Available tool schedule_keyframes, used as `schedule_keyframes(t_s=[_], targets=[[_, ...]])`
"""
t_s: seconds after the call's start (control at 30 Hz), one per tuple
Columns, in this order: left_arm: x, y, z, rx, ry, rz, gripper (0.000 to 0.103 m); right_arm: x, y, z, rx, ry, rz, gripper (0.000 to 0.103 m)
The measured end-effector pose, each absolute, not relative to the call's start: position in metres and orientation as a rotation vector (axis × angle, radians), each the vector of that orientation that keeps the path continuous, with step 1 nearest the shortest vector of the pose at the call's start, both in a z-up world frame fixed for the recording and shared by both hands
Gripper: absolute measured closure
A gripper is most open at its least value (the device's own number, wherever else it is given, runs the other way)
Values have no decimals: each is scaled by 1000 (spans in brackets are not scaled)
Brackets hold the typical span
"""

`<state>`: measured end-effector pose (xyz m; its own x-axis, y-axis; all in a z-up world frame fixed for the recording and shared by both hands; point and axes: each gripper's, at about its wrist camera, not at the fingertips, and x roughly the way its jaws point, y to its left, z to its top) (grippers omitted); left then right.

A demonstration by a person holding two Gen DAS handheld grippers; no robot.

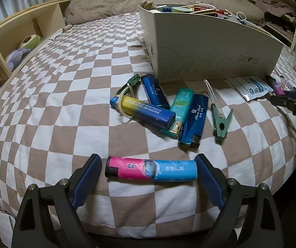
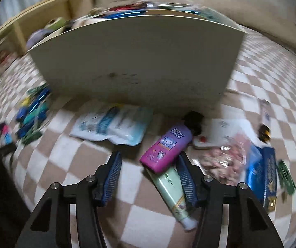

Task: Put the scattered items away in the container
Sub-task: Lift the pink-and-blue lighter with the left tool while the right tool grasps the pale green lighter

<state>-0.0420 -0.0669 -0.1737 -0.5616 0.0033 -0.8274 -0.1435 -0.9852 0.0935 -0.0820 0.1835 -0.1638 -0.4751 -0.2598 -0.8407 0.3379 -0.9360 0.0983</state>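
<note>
The white box on the checked bed cover says "SHOES" on its side, and it already has bright things peeking over the top. In front of it I count four lighters in a pile: a yellow and blue lighter with the numbers 0512-67672072 and 0512-69166266, a teal lighter, and two dark blue ones with curly writing I cannot read. A green clip lies beside them.

My left gripper is open wide around a pink and blue lighter, not squeezing it.

My right gripper is open too. A purple bottle lies on a pale green tube between its fingers. That view is blurry, so the words there are hard to read.
</note>
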Motion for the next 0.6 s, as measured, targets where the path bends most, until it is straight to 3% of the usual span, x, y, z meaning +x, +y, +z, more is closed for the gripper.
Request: schedule_keyframes(t_s=[0.27,0.6], targets=[[-42,-67,-174,-1427,234,2695,11,-48,172,-160,1327,185,-2262,47],[-44,-65,-175,-1429,232,2695,11,-28,201,-158,1423,291,-2423,47]])
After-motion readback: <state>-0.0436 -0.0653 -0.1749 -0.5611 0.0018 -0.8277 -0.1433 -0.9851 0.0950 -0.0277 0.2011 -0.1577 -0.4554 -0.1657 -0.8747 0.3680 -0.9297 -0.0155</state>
